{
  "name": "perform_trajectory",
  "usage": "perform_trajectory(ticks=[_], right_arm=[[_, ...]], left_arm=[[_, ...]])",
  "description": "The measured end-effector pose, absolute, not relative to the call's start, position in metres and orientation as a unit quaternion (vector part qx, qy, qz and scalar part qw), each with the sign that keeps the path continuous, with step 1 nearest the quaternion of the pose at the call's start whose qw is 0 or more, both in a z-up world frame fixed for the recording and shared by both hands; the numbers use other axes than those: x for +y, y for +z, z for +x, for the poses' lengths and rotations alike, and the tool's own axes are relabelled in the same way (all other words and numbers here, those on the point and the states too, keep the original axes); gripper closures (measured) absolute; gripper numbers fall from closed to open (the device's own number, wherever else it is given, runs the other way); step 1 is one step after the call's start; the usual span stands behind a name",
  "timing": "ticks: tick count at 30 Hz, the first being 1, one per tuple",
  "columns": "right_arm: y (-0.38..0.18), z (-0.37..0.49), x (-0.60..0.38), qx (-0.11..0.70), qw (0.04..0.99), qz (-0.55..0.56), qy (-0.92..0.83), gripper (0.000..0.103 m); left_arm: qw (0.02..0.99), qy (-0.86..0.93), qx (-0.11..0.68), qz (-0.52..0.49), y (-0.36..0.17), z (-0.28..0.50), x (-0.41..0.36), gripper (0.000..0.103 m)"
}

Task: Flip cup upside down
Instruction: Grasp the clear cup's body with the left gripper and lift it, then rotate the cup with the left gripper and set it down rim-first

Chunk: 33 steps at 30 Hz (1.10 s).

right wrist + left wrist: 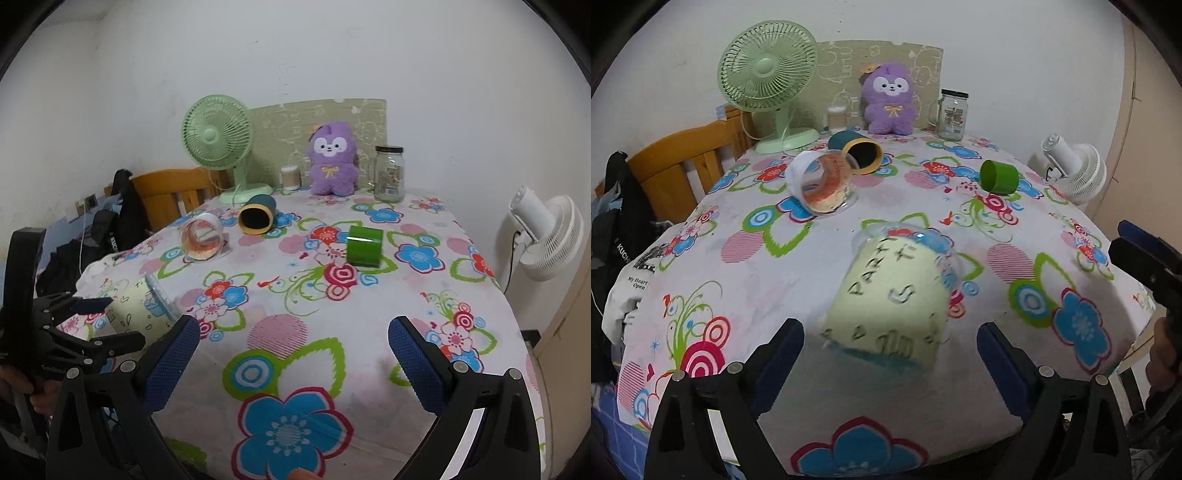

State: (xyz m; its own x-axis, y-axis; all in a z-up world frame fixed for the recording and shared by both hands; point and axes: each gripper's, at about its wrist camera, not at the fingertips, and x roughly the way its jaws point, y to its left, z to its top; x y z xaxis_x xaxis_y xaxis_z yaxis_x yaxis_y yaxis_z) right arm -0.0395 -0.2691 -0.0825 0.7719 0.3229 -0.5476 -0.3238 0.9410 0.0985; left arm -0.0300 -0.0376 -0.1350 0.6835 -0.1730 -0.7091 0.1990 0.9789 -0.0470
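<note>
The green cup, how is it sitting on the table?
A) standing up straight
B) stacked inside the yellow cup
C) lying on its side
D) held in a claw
C: the green cup lies on its side on the flowery cloth, its open mouth showing in the left wrist view, with nothing touching it.

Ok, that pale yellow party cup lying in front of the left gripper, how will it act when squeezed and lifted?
The pale yellow cup lies on its side, so a nudge probably rolls it. Its clear thin rim suggests light plastic that may flex under the open left gripper. The soft tablecloth may damp rolling.
</note>
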Motion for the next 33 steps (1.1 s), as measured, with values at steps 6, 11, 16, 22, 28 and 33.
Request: perform_trajectory(ticks=[6, 11, 16, 22, 28, 33], right_arm=[[-0.083, -0.044, -0.247, 0.286, 0.94, -0.046, 0.18, 0.0], [-0.082, -0.051, -0.234, 0.275, 0.939, -0.083, 0.188, 0.0], [-0.078, -0.049, -0.232, 0.269, 0.941, -0.07, 0.192, 0.0], [-0.076, -0.048, -0.233, 0.266, 0.941, -0.057, 0.2, 0.0], [-0.075, -0.048, -0.241, 0.261, 0.943, -0.033, 0.205, 0.0], [-0.074, -0.048, -0.253, 0.258, 0.945, -0.009, 0.199, 0.0]], left_arm=[[0.916, -0.112, 0.386, 0.005, -0.144, -0.022, -0.031, 0.023], [0.91, -0.125, 0.395, -0.015, -0.147, -0.02, -0.026, 0.036], [0.911, -0.135, 0.39, -0.007, -0.131, -0.022, -0.028, 0.036], [0.86, -0.133, 0.493, -0.012, -0.118, 0.006, -0.021, 0.037], [0.818, -0.15, 0.54, 0.127, -0.096, 0.02, -0.037, 0.037], [0.764, -0.159, 0.599, 0.183, -0.091, 0.031, -0.048, 0.036]])
